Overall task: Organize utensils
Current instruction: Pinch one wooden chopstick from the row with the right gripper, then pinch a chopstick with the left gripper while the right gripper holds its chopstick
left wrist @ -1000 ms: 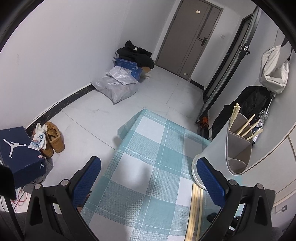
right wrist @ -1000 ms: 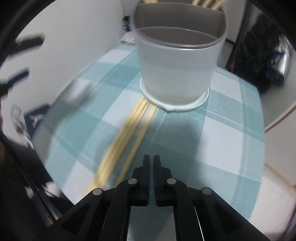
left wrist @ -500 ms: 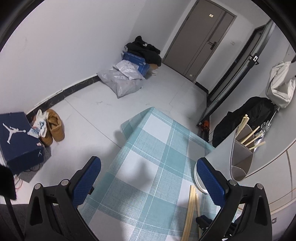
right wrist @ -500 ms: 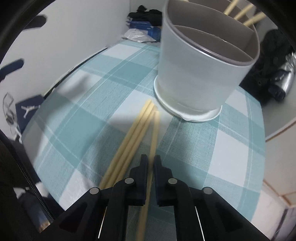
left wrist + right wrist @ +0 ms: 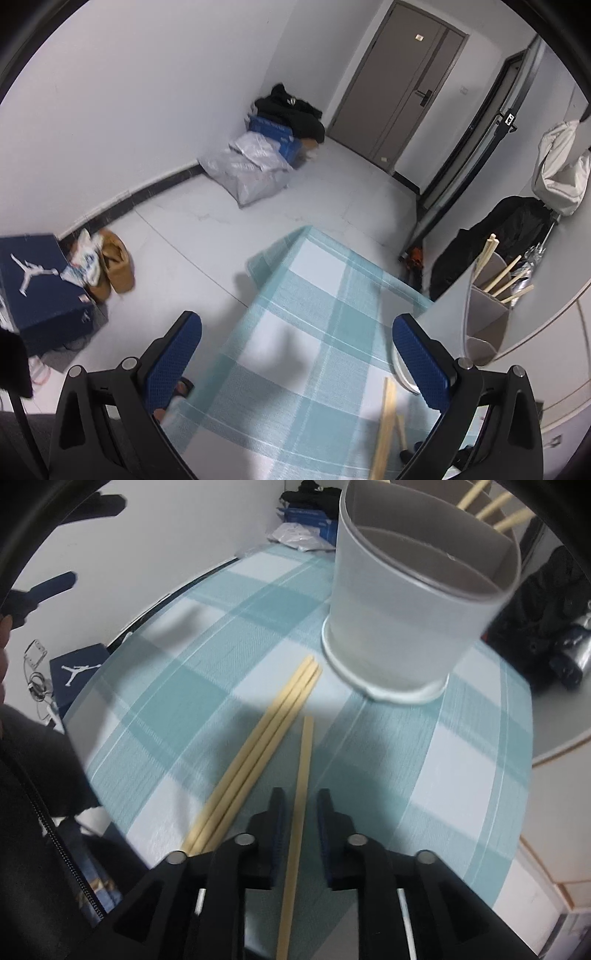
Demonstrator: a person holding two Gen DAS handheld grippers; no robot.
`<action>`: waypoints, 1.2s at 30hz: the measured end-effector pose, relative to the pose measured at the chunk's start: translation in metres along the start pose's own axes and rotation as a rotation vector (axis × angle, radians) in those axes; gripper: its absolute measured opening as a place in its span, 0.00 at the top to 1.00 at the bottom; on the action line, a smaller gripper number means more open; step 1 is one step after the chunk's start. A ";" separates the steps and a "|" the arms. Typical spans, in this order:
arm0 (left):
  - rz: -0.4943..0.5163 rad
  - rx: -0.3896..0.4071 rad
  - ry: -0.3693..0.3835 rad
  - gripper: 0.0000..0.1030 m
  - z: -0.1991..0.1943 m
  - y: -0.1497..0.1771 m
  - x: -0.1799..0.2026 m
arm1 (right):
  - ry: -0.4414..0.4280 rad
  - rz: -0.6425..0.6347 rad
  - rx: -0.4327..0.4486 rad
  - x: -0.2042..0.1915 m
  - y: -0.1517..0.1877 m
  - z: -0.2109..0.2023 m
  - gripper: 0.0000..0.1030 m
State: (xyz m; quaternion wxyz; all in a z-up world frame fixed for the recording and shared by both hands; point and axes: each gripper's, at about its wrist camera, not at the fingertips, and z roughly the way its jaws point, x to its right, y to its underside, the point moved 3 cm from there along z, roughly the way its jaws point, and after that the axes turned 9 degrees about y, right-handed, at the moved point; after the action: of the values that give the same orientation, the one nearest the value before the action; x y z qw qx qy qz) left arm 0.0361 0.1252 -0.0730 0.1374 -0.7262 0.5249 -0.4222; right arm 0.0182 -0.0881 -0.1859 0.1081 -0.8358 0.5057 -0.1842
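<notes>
Right gripper (image 5: pixel 301 808) opening, now straddling single chopstick (image 5: pixel 301 771)

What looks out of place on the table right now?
One chopstick lies apart from the bundle of three, between the opening jaws of the right gripper, untouched. The rest stand in the holder.

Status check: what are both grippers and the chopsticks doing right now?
Right gripper opening, one chopstick between its jaws, untouched. Left gripper open, empty. Three chopsticks lie beside the holder. Nothing in the way.
</notes>
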 end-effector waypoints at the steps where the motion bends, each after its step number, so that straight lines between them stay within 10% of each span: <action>1: 0.015 0.002 -0.003 0.01 0.000 0.000 0.001 | -0.002 0.002 0.009 0.000 -0.005 0.003 0.83; 11: 0.142 -0.164 0.017 0.01 0.029 0.018 0.013 | -0.076 0.076 0.038 0.006 -0.027 0.024 0.95; 23: 0.325 -0.410 0.012 0.01 0.066 0.068 0.053 | -0.370 0.575 0.154 0.102 -0.011 0.007 0.95; 36: 0.395 -0.485 -0.078 0.01 0.087 0.092 0.058 | -0.534 0.851 0.210 0.165 0.032 0.009 0.95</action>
State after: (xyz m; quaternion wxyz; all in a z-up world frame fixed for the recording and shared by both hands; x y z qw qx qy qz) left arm 0.0480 0.0147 -0.1579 0.0593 -0.6374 0.7356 -0.2217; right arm 0.0655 -0.2487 -0.1729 0.3823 -0.5584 0.7348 0.0462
